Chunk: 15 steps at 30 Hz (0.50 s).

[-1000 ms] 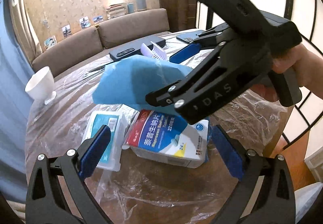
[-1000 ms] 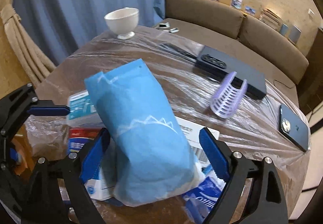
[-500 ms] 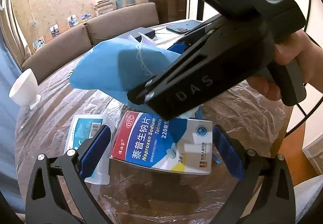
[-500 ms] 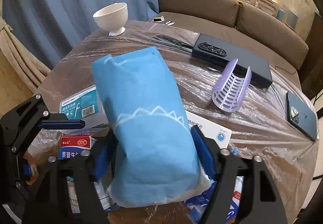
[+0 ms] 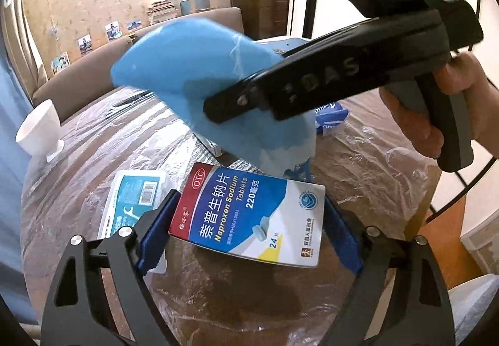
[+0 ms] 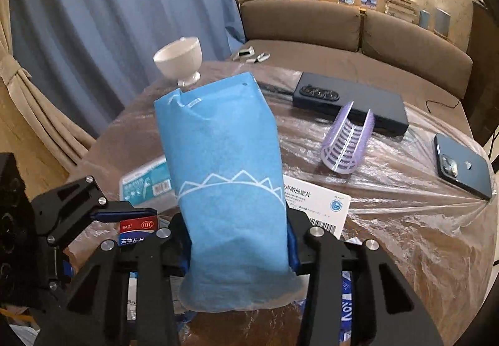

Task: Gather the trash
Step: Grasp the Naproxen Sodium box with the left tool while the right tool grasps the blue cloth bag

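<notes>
A blue pouch (image 6: 230,190) with a white zigzag line stands upright in my right gripper (image 6: 238,246), whose pads are shut on its lower part. In the left wrist view the pouch (image 5: 193,65) hangs above the table, held by the right gripper (image 5: 237,99) and a hand. Below it a naproxen tablet box (image 5: 249,215), red, blue and white, sits between the pads of my left gripper (image 5: 249,221). Those jaws are closing, and both blue pads touch the box's sides. The box's red end (image 6: 137,230) shows beside the left gripper's fingers (image 6: 87,199).
The round table (image 5: 93,143) is covered in crinkled plastic film. On it lie a teal-and-white floss pack (image 5: 134,202), a white barcode box (image 6: 315,205), a blue wrapper (image 5: 330,115), a white cup (image 6: 181,59), a purple ribbed holder (image 6: 346,146), a black case (image 6: 352,99) and a phone (image 6: 461,165).
My right jaws closed onto the blue pouch and raised it more upright. My left jaws narrowed from wide open until their pads met the tablet box.
</notes>
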Each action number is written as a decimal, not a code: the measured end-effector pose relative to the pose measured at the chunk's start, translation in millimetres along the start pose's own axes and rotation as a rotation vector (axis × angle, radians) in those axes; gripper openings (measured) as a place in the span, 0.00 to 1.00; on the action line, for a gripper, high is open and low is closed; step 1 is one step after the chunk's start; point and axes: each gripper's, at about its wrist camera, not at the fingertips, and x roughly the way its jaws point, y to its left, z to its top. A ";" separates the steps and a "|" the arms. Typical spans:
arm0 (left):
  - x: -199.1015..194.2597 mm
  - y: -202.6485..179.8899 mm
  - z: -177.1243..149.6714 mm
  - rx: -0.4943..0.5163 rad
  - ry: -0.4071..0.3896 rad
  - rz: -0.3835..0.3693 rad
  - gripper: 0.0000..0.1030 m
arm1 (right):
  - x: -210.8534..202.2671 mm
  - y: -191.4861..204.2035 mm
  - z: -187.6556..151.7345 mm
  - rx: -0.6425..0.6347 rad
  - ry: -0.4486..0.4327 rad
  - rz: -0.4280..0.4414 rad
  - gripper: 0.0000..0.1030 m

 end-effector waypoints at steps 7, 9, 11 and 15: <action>-17.6 5.0 -9.5 -0.050 -0.018 0.003 0.86 | -20.0 1.1 -7.8 0.018 -0.027 -0.011 0.42; -22.1 8.0 -13.0 -0.070 -0.020 0.001 0.86 | -24.5 0.3 -11.8 0.025 -0.030 -0.018 0.42; -24.6 10.9 -16.6 -0.092 -0.021 0.001 0.86 | -28.0 -0.1 -17.1 0.028 -0.028 -0.029 0.42; -27.6 20.4 -20.3 -0.133 -0.015 0.013 0.86 | -35.3 0.1 -27.6 0.045 -0.024 -0.033 0.42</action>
